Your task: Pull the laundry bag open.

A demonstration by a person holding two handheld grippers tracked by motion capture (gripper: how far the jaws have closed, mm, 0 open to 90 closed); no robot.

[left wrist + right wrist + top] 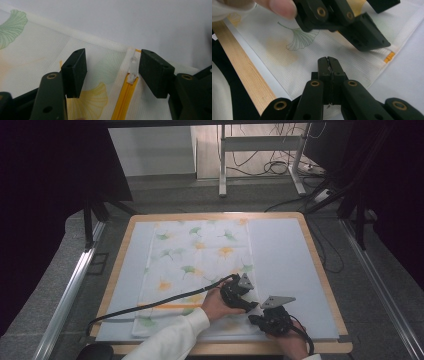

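Left tongs [110, 72] gape astride zipper [125, 97] running lengthwise; right tongs [328, 65] clenched on cloth [287, 50].

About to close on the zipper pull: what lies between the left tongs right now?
In the left gripper view, the open left tongs straddle printed fabric; the white zipper pull sits just inside one pad.

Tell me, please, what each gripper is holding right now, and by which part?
The right gripper is shut on the cover, pinching its fabric near the corner. The left gripper holds nothing; its open fingers straddle the white zipper pull.
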